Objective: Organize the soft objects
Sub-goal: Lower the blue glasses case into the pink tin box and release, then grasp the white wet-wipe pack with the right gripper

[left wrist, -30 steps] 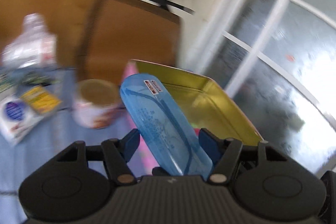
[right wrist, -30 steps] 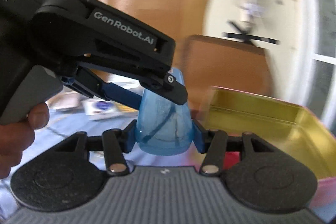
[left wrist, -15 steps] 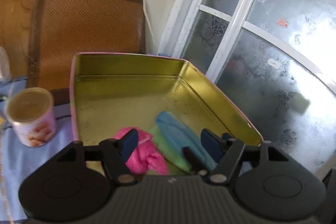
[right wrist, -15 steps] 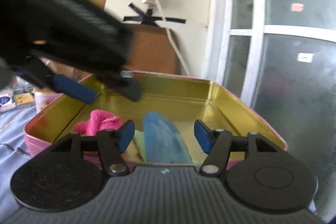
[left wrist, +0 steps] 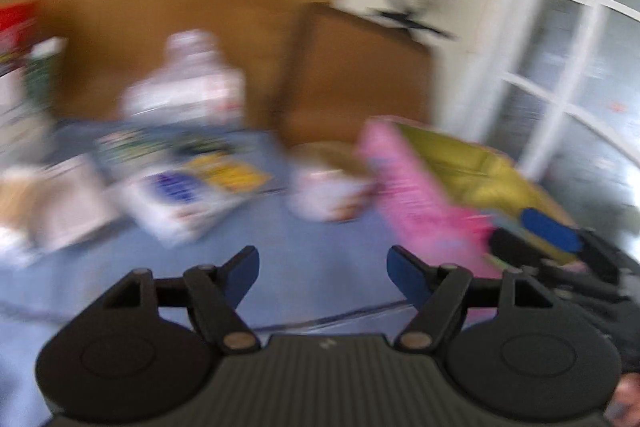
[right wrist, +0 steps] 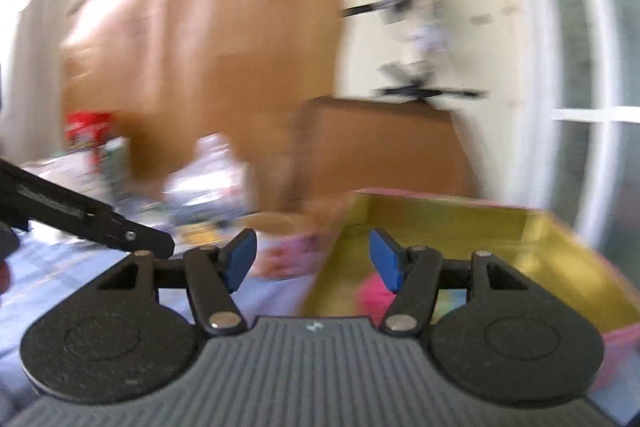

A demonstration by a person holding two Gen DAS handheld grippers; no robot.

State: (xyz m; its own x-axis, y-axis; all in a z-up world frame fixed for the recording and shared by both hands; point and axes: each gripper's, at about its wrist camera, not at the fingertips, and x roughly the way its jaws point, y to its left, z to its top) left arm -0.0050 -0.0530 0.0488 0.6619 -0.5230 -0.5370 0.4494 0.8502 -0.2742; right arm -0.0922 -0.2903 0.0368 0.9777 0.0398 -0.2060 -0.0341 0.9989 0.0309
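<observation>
Both mine, empty: left gripper (left wrist: 322,269) and right gripper (right wrist: 312,259) spread wide beside the yellow-lined tin (right wrist: 540,247), pink cloth (right wrist: 370,291) stowed inside for tidiness.

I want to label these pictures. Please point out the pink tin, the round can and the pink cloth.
pink tin (right wrist: 440,223): right wrist view, gold inner wall.
round can (left wrist: 324,193): left wrist view, side.
pink cloth (right wrist: 370,293): right wrist view, middle.
</observation>
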